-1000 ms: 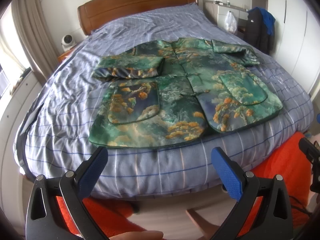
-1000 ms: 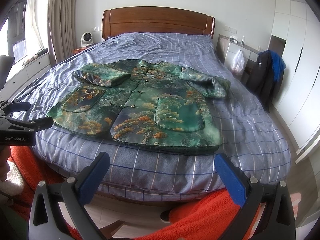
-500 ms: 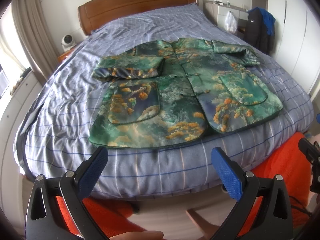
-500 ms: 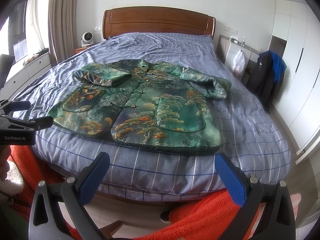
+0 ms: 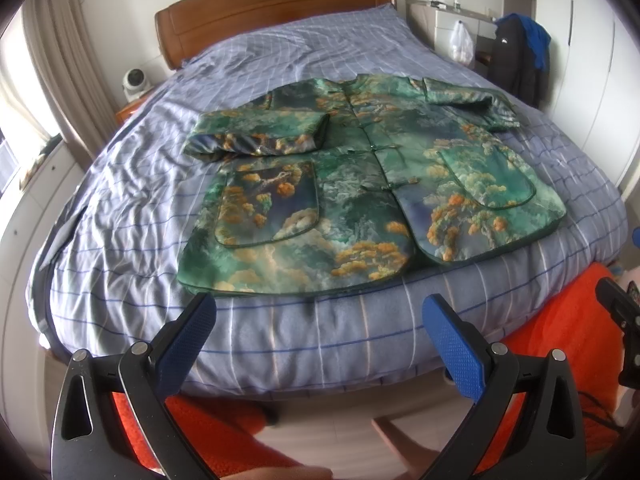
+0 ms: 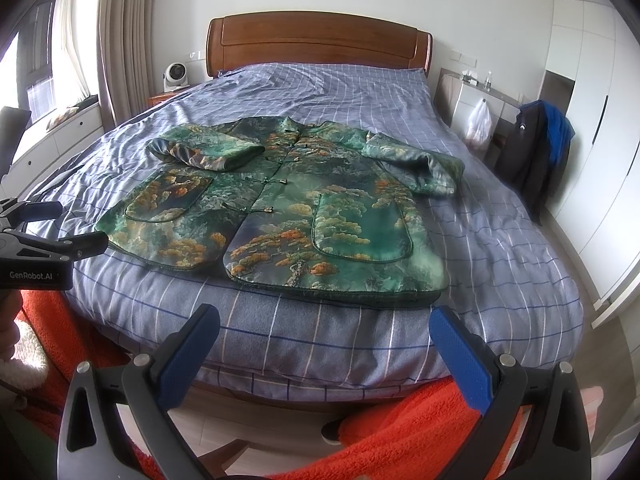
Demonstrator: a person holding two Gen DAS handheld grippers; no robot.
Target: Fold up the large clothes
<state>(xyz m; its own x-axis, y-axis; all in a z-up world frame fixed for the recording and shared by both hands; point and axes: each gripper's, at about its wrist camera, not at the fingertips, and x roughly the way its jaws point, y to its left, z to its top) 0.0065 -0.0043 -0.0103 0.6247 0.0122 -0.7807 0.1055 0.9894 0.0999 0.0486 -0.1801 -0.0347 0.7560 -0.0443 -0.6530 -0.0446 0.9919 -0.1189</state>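
A green jacket (image 5: 360,184) (image 6: 288,204) with orange tree print lies face up on the bed, buttoned down the front, hem toward me. Its left sleeve (image 5: 260,134) is folded across the chest; the right sleeve (image 6: 416,162) lies bent out to the side. My left gripper (image 5: 318,330) hangs open in front of the bed's foot, short of the hem, holding nothing. My right gripper (image 6: 324,338) is open too, empty, just off the foot edge below the hem. The left gripper (image 6: 44,240) also shows at the left edge of the right wrist view.
The bed (image 6: 360,96) has a blue checked cover and a wooden headboard (image 6: 316,46). An orange fuzzy garment (image 6: 400,432) covers the person's legs below the grippers. A dark coat (image 6: 532,140) and white bag (image 6: 478,126) hang by a side desk; a small fan (image 6: 174,76) stands left.
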